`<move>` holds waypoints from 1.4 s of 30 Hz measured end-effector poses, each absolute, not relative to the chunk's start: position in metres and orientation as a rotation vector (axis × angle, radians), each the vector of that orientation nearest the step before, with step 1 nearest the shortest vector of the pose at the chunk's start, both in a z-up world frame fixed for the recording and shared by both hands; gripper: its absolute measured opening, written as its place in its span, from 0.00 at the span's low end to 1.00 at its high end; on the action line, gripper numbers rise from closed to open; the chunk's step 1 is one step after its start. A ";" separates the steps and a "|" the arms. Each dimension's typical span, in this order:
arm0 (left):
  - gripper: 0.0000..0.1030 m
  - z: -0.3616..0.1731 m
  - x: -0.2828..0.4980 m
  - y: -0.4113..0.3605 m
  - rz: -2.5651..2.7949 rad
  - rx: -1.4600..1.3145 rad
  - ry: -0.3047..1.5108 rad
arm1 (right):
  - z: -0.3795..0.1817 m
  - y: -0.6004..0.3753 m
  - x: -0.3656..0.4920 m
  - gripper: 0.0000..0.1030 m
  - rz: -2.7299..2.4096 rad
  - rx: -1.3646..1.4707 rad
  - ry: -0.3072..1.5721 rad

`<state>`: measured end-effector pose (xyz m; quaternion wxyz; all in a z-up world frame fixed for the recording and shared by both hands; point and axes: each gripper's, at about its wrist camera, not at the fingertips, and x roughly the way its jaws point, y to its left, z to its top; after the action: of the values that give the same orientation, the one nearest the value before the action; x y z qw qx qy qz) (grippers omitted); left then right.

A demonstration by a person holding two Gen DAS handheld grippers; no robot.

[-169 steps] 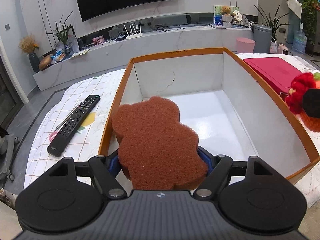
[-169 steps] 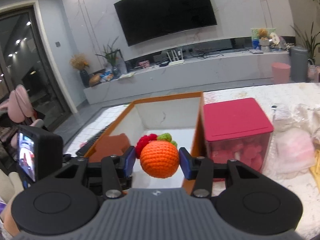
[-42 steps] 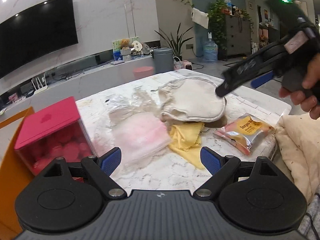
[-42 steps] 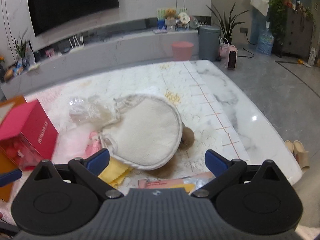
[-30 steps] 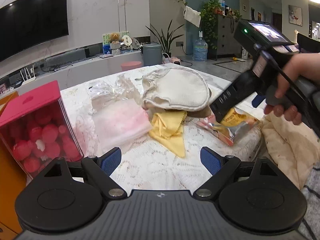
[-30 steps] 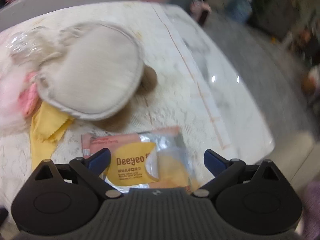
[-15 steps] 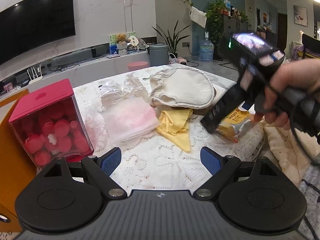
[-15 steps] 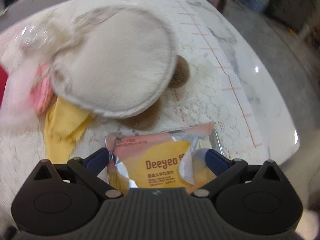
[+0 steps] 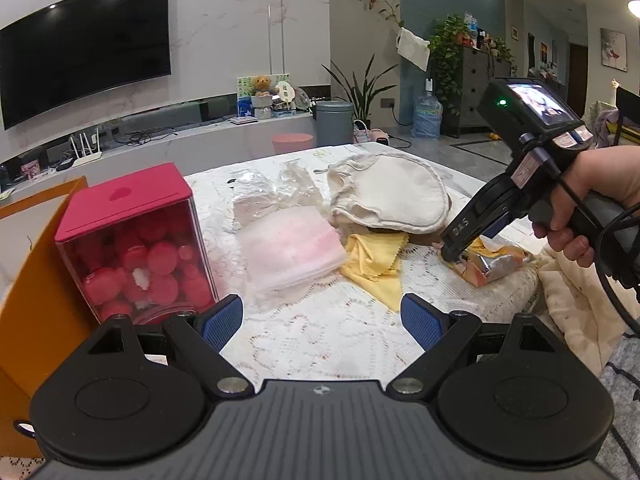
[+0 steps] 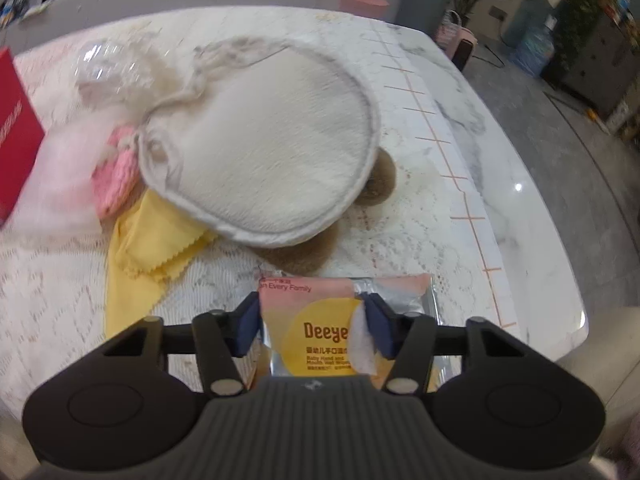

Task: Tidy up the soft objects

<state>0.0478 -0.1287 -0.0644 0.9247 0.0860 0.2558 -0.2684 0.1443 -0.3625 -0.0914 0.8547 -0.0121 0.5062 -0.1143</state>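
A living room with a big dark television (image 9: pixel 84 44) on a marble wall, and in front of it a table under a white lace cloth (image 9: pixel 320 336) strewn with soft things. The right gripper (image 10: pixel 312 326) points steeply down at the near edge of the table, and its jaws have just been closing: the blue pads now press on both sides of the wet wipes packet (image 10: pixel 320 332), which bulges up between them. The left wrist view shows the same, the packet (image 9: pixel 490 264) crumpled at that gripper's tip, and the person's hand (image 9: pixel 596 204) wrapped round the handle. The left gripper (image 9: pixel 322 320) hangs over the cloth with its jaws spread wide and nothing in them. Close behind the packet sit a yellow cloth (image 10: pixel 148 248) and a cream fleece pouch (image 10: pixel 264 148), with a pink soft bundle (image 9: pixel 288 244) further left; the orange box (image 9: pixel 36 280) stands well apart at the far left, past the red-lidded container (image 9: pixel 132 236). The risk, as I read it: that wrapper looks slick and the contents squashy, so the packet may slip from the pads on the lift. It lies near the table edge, so a slip could send it off the side.
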 end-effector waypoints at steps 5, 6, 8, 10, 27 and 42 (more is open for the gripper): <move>1.00 -0.062 0.051 -0.124 -0.546 0.154 0.523 | -0.089 -0.366 0.143 0.48 -0.245 0.010 1.048; 1.00 -0.062 0.052 -0.123 -0.545 0.153 0.526 | -0.088 -0.366 0.143 0.47 -0.244 0.010 1.045; 1.00 -0.063 0.053 -0.122 -0.543 0.153 0.529 | -0.086 -0.367 0.140 0.46 -0.235 0.022 1.035; 1.00 -0.064 0.053 -0.121 -0.543 0.158 0.532 | -0.079 -0.369 0.134 0.44 -0.191 0.078 1.009; 1.00 -0.066 0.055 -0.117 -0.542 0.147 0.551 | -0.063 -0.378 0.123 0.63 -0.170 0.263 0.963; 1.00 -0.053 0.056 -0.109 -0.551 0.076 0.562 | -0.084 -0.366 0.108 0.92 -0.541 0.539 1.020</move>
<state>0.0562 -0.1085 -0.0530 0.9229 0.0371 0.2736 -0.2684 0.1080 -0.3660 -0.0835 0.8038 0.2517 0.4763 -0.2524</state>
